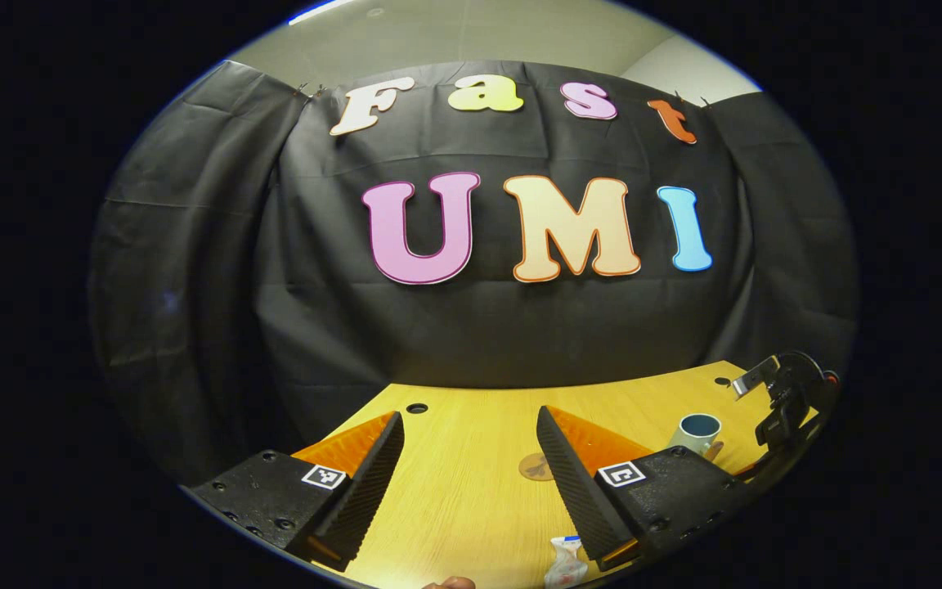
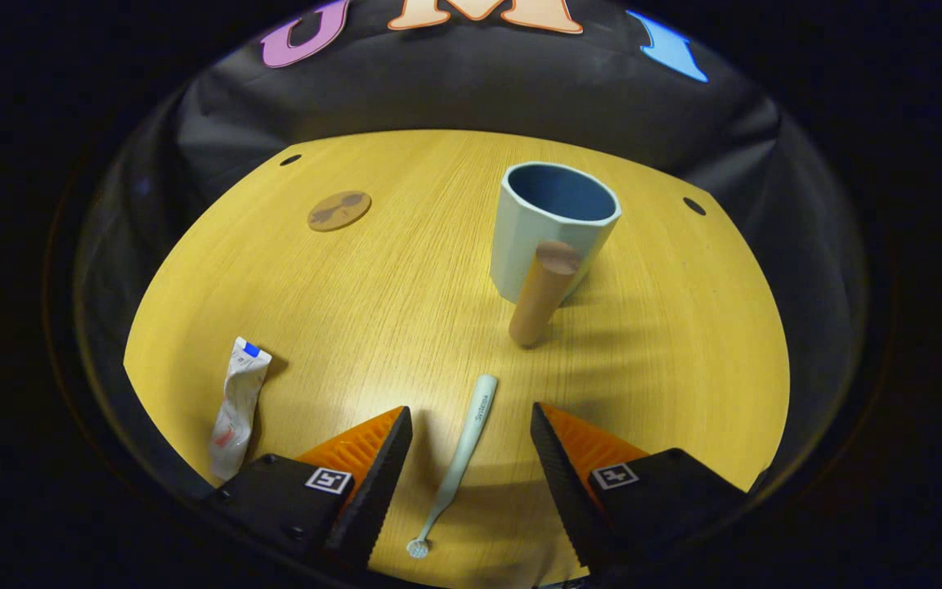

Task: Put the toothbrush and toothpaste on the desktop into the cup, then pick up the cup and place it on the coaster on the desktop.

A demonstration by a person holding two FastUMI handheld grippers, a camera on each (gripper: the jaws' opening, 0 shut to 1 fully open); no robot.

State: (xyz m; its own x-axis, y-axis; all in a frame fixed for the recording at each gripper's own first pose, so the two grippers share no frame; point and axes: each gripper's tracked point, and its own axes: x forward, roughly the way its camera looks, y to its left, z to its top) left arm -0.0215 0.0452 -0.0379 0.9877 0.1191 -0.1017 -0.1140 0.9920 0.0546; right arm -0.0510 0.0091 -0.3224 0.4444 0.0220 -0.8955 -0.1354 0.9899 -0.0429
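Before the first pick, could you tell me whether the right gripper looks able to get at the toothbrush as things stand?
Probably yes: the right gripper is open, the toothbrush lies flat between its fingers, and nothing covers it.

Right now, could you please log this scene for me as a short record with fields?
toothbrush: flat on the desktop, between the open right gripper fingers
toothpaste: flat, apart from toothbrush
cup: upright, empty, wooden handle toward camera
coaster: bare, apart from cup
left gripper: open, holding nothing
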